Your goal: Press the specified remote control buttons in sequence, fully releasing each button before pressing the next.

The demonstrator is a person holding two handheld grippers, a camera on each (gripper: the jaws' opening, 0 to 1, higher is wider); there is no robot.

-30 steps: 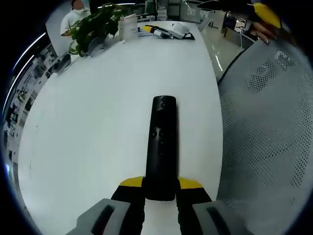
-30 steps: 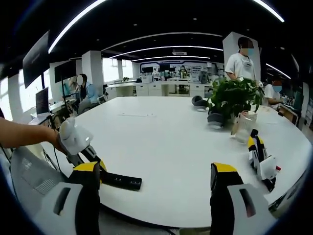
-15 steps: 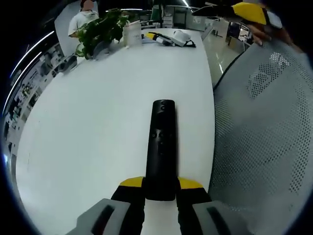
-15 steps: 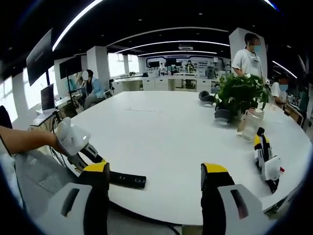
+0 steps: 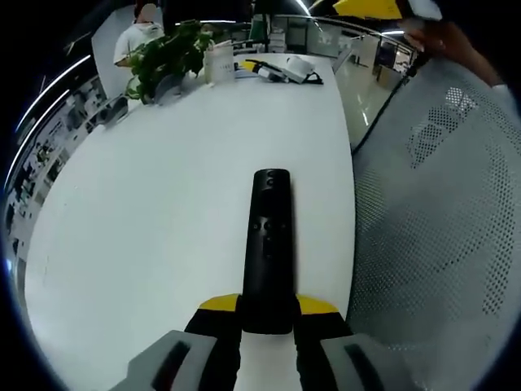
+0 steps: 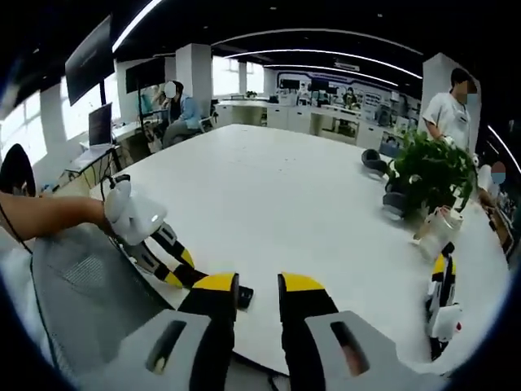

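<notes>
A long black remote lies on the white table, pointing away along my left gripper, which is shut on its near end. In the right gripper view the left gripper reaches in from the left, with the remote's tip showing between my own jaws. My right gripper hovers above the table edge; its jaws stand almost together and nothing is held in the narrow gap. A yellow part of the right gripper and a hand show at the top right of the left gripper view.
A grey mesh chair stands by the table's near edge. At the far side are a potted plant, a pale cup and a spare yellow-black gripper. People stand beyond.
My right jaws have gone from wide open to nearly together. The right gripper view has tilted down toward the table edge and the remote. The left gripper holds the remote still.
</notes>
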